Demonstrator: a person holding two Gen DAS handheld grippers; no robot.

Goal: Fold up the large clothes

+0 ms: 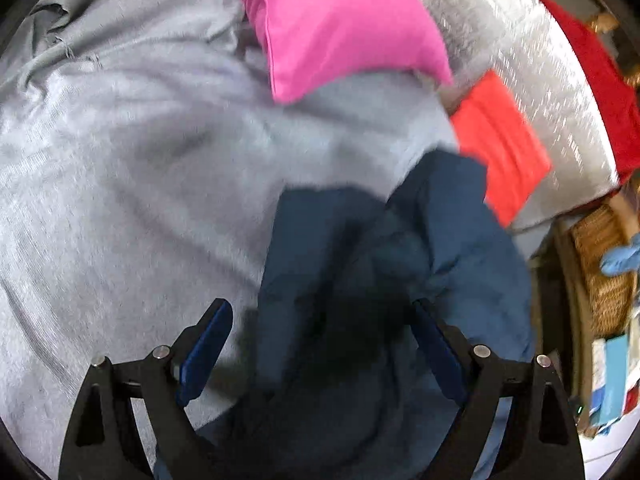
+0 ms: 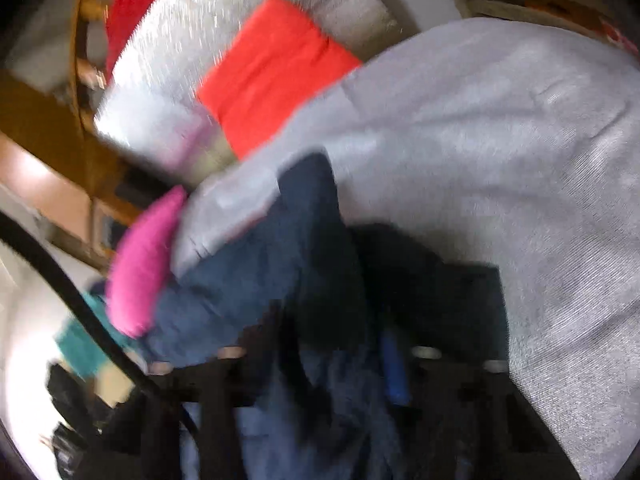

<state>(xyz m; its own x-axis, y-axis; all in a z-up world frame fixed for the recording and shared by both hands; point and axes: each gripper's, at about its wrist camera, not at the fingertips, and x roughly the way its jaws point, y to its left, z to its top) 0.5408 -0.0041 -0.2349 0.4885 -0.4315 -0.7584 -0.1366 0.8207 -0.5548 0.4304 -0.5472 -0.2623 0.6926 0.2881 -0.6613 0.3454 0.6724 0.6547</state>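
The left gripper (image 1: 320, 344) is hovering with its jaws spread wide, blue pads (image 1: 208, 352) flared out on either side of a heap of navy fabric, and neither pad is pressing on it. So that claw is gripping nothing; it looks to be poised over the cloth, ready to take a bite. Over on the other side, the right gripper (image 2: 320, 364) is sitting much narrower, and the navy garment (image 2: 256, 264) is bunching right down between its fingers. The view is smeared with blur, so I cannot tell for sure whether the pads are actually pinching the cloth or only straddling it.

The dark blue garment (image 1: 400, 264) is the piece being worked. It is lying crumpled, not folded, piled in soft ridges with a deep shadowed hollow in the middle, right under both claws. It is resting on a broad grey sheet (image 1: 132, 168) that is covering the surface, wrinkled but mostly flat, which is probably serving as the folding area.

Further out, a pink cushion (image 1: 340, 28) is lying on the grey sheet beyond the garment, an orange-red folded cloth (image 1: 500, 140) is sitting just beside it on a silvery padded surface (image 1: 520, 48), and a wicker basket (image 1: 604, 264) is standing off at the edge. My guess: they are gathering an edge to spread the garment out first.
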